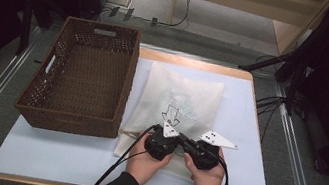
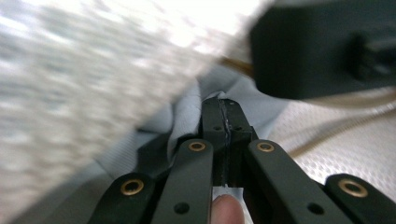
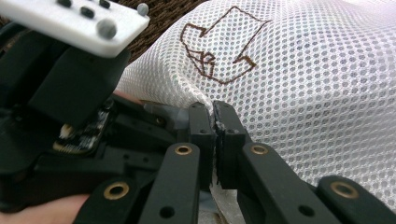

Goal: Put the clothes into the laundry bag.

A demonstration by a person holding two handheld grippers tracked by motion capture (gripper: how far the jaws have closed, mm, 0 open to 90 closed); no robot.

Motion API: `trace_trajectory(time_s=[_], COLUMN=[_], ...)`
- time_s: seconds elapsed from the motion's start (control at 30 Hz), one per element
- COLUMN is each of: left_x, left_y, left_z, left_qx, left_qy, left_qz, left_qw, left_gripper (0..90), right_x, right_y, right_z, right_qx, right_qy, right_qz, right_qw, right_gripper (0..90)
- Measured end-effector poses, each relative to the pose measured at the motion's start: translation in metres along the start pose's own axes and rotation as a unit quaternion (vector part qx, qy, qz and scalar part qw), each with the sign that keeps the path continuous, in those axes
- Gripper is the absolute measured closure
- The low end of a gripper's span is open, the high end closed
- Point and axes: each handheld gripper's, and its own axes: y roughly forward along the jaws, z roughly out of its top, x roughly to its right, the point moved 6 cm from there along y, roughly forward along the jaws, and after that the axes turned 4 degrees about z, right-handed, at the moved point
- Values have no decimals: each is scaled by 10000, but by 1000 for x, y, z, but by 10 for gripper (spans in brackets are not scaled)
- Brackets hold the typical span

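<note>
A white mesh bag (image 1: pixel 186 101) with a brown arrow outline stitched on it (image 3: pixel 219 51) lies flat on the pale mat. Both grippers sit side by side at its near edge, each in a hand. My left gripper (image 1: pixel 176 138) (image 2: pixel 225 119) is shut, with a thin strip of the bag's white fabric pinched between its pads; pale blue-grey cloth shows just past the tips. My right gripper (image 1: pixel 193 144) (image 3: pixel 215 116) is shut on the mesh edge right beside it, and the mesh rises in a fold from its tips. The left gripper's black body (image 3: pixel 60 93) crowds the right gripper view's left side.
A brown woven basket (image 1: pixel 125 86) with nothing in it stands at the left, touching the bag's left side. The pale mat (image 1: pixel 239 176) covers a wooden table. Metal rails run along both sides of the table, and cables lie on the floor at the right.
</note>
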Motion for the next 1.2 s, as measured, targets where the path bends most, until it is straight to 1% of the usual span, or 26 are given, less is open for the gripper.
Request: trace_trajectory(time_s=[0.1, 0.17, 0.2, 0.23, 0.27, 0.3, 0.33, 0.4, 0.47, 0.5, 0.53, 0.57, 0.6, 0.7, 0.8, 0.83, 0.87, 0.9, 0.93, 0.97, 1.0, 1.03, 1.07, 1.13, 1.17, 1.2], left_x=[-4, -10, -12, -12, -16, -16, -19, -25, -28, -28, -26, -24, -21, -20, -20, -20, -21, -23, -24, -26, -28, -28, -28, -25, -25, -26], left_y=[1, 3, 4, 4, 5, 5, 4, 4, 4, 4, 4, 3, -1, -11, -24, -24, -29, -32, -36, -38, -40, -40, -39, -35, -35, -29], left_z=[4, 7, 8, 8, 10, 10, 10, 12, 13, 12, 11, 10, 7, 2, -3, -3, -6, -7, -11, -13, -18, -18, -21, -22, -22, -23], left_qx=[70, 149, 185, 185, 252, 252, 273, 303, 333, 356, 373, 405, 431, 511, 615, 615, 640, 623, 589, 572, 481, 481, 419, 287, 287, 30], left_qy=[-89, -271, -275, -275, -287, -287, -360, -532, -644, -642, -592, -530, -451, -336, -252, -252, -238, -229, -241, -250, -263, -263, -323, -272, -272, -157], left_qz=[184, 374, 491, 491, 735, 735, 903, 1209, 1306, 1292, 1153, 997, 781, 673, 541, 541, 493, 482, 423, 399, 345, 345, 264, 230, 230, 508], left_qw=[9998, 9988, 9982, 9982, 9966, 9966, 9949, 9908, 9888, 9889, 9909, 9928, 9950, 9959, 9963, 9963, 9964, 9966, 9971, 9973, 9979, 9979, 9982, 9990, 9990, 9986], left_gripper=[900, 900, 900, 900, 900, 900, 900, 900, 900, 900, 900, 859, 801, 780, 770, 776, 776, 798, 857, 857, 900, 900, 900, 900, 900, 900], right_x=[0, 0, 0, 0, 1, 1, 1, 3, 3, 3, 3, 3, 4, 4, 4, 4, 4, 4, 4, 4, 4, 4, 4, 3, 3, 2], right_y=[0, 0, 0, 0, 0, 0, 0, -1, -2, -2, -2, -2, -3, -3, -4, -4, -4, -4, -4, -4, -4, -4, -3, -2, -2, -2], right_z=[0, 0, 0, 0, -1, -1, -1, -1, -1, -1, -1, -1, 0, 0, 1, 1, 2, 2, 2, 2, 2, 2, 1, 1, 1, 1], right_qx=[-5, -19, -23, -23, -40, -40, -39, -43, -49, -49, -51, -44, -28, -8, 6, 6, 16, 29, 35, 35, 33, 33, 12, 10, 10, 5], right_qy=[-7, 3, 2, 2, 23, 23, 26, 54, 54, 54, 60, 48, 83, 98, 50, 50, 55, 71, 80, 80, 81, 81, 58, 55, 55, 58], right_qz=[-13, -22, -29, -29, -50, -50, -56, -83, -79, -79, -85, -89, -74, -59, -61, -61, -62, -61, -53, -53, -56, -56, -51, -54, -54, -59], right_qw=[10000, 10000, 10000, 10000, 10000, 10000, 10000, 9999, 9999, 9999, 9999, 9999, 9999, 9999, 10000, 10000, 10000, 10000, 9999, 9999, 9999, 9999, 10000, 10000, 10000, 10000], right_gripper=[882, 882, 882, 882, 883, 883, 883, 884, 884, 884, 884, 884, 884, 884, 884, 884, 884, 884, 884, 884, 884, 884, 884, 884, 884, 884])
